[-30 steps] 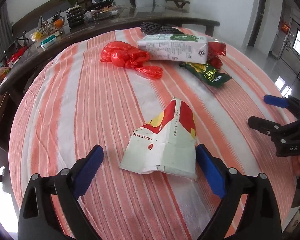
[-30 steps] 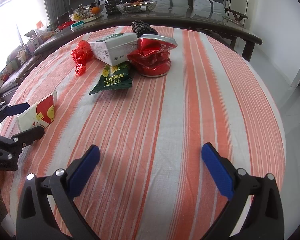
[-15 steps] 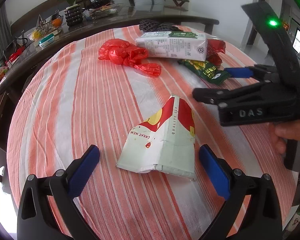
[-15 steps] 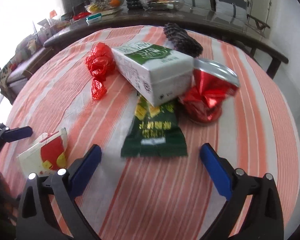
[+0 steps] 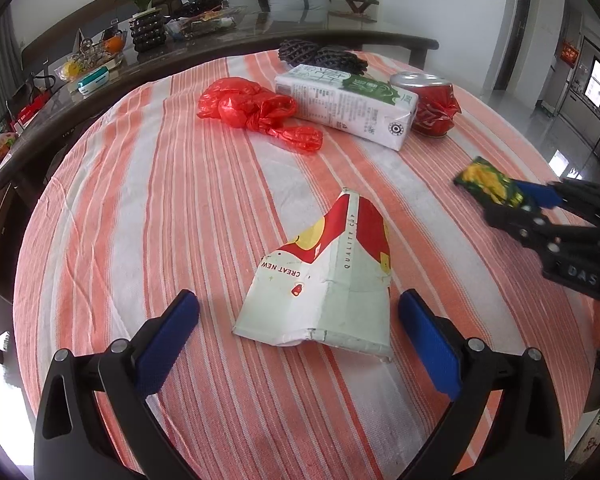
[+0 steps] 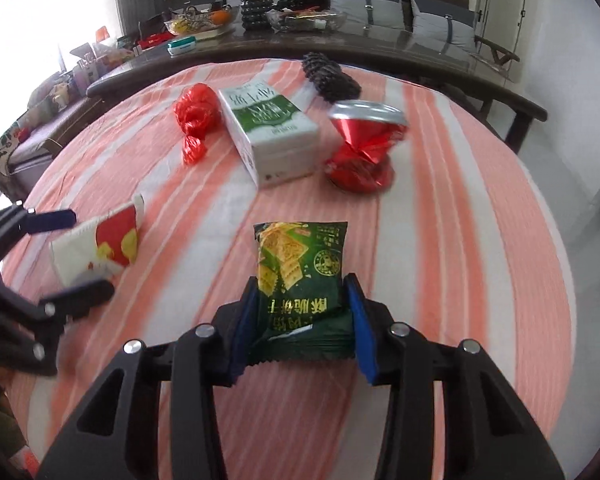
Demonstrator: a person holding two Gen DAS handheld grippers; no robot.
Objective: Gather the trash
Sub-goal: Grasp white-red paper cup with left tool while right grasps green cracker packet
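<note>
Lying on its side toward the far part of the round surface (image 5: 132,208), the white-and-green milk carton (image 5: 346,106) has its end flaps shut, so its contents cannot be told. The crushed red can (image 6: 362,148) stands just beside it, and a knotted red plastic bag (image 5: 256,112) sits on the carton's other side, with a dark netted bundle (image 6: 330,76) behind them. The flattened paper cup (image 5: 328,284), red, yellow and white, lies between the wide-spread pads of the left claw (image 5: 298,334), which is released and touches nothing. The right claw (image 6: 298,328) has just been closing and now grasps the green snack packet (image 6: 300,272) by its lower end, the packet's top sticking out ahead of the fingers. An orange-and-white striped cloth covers the surface. Behind it runs a long dark table (image 6: 380,52) crowded with a fruit bowl, a potted plant and boxes, and grey cushions line the wall. The striped cloth is bare across the near middle and the right side in the right wrist view; pale floor shows past the right rim.
</note>
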